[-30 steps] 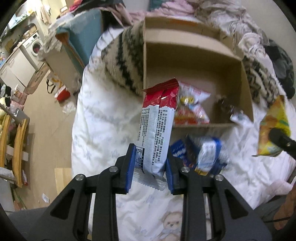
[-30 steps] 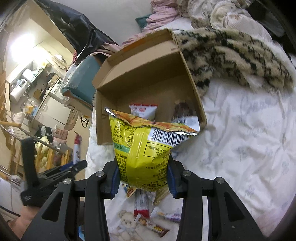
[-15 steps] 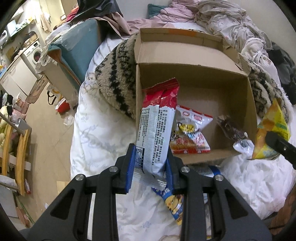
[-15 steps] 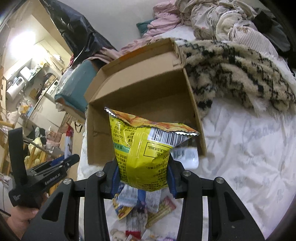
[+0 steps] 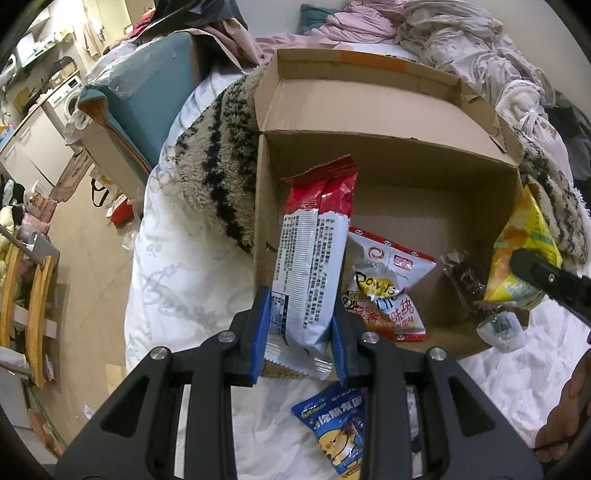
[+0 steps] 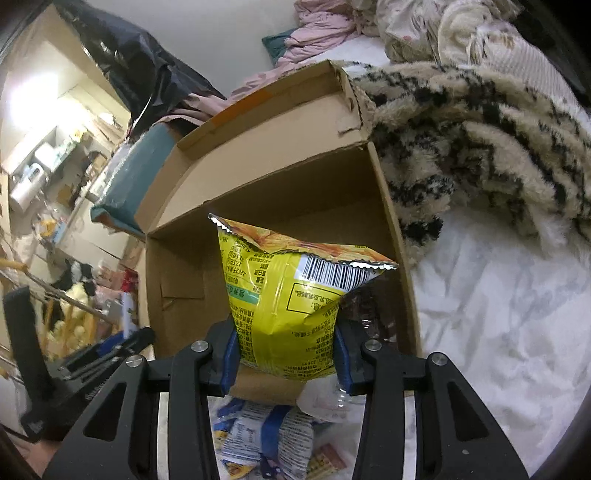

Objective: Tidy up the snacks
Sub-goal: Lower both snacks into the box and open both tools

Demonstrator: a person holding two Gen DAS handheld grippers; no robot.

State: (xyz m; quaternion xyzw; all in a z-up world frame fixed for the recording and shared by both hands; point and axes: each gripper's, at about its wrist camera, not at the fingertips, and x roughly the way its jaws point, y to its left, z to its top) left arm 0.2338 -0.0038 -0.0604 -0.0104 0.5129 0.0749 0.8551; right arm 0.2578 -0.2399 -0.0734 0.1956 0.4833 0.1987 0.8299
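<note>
My left gripper (image 5: 300, 334) is shut on a tall red and white snack packet (image 5: 313, 254), held upright over the near left part of an open cardboard box (image 5: 391, 151). My right gripper (image 6: 284, 354) is shut on a yellow chip bag (image 6: 291, 295), hanging over the box's (image 6: 258, 162) near right corner; the same bag (image 5: 524, 254) shows at the right edge of the left wrist view. Inside the box lie a white and red snack bag (image 5: 388, 284) and a dark wrapped snack (image 5: 465, 277).
The box rests on a bed with a white sheet (image 5: 173, 280) and a furry striped blanket (image 6: 472, 140). Loose snacks lie in front of the box, among them a blue packet (image 5: 332, 417). Piled clothes (image 5: 436, 33) sit behind the box. The floor (image 5: 85, 236) drops off to the left.
Both grippers have moved forward with their packets, from in front of the box to over its near edge. The box now fills more of both views.
</note>
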